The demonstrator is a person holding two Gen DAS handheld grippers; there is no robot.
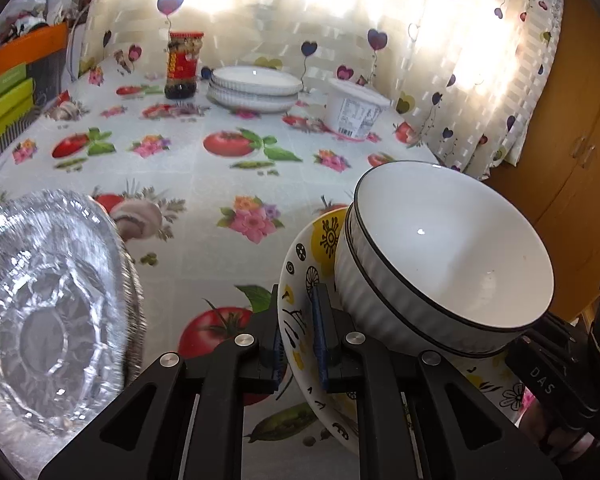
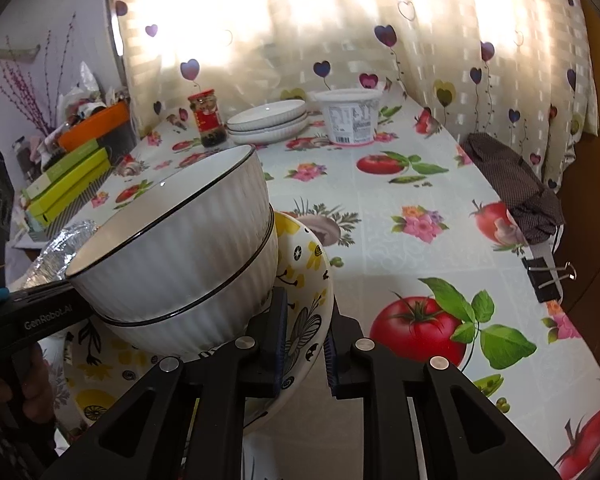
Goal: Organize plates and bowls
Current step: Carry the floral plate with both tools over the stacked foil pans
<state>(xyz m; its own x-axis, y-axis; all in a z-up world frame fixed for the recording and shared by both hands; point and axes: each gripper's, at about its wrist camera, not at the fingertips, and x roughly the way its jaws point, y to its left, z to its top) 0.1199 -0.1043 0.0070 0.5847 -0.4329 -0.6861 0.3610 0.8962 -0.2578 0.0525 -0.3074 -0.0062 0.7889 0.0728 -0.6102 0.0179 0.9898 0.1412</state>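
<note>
Two nested white ribbed bowls (image 1: pixel 440 264) with dark rims sit tilted inside a yellow-and-black patterned bowl (image 1: pixel 300 280). My left gripper (image 1: pixel 296 340) is shut on the patterned bowl's left rim. My right gripper (image 2: pixel 304 340) is shut on the same patterned bowl (image 2: pixel 304 304) at its right rim, with the white bowls (image 2: pixel 180 248) leaning over it. Two stacked white plates (image 1: pixel 254 88) stand at the far side of the table; they also show in the right wrist view (image 2: pixel 266 122).
Foil pans (image 1: pixel 48 300) sit at the near left. A red-lidded jar (image 1: pixel 184 66) and a white tub (image 1: pixel 354 110) flank the plates. A dark cloth with a binder clip (image 2: pixel 516 188) lies on the right table edge. Boxes (image 2: pixel 72 176) stack at left.
</note>
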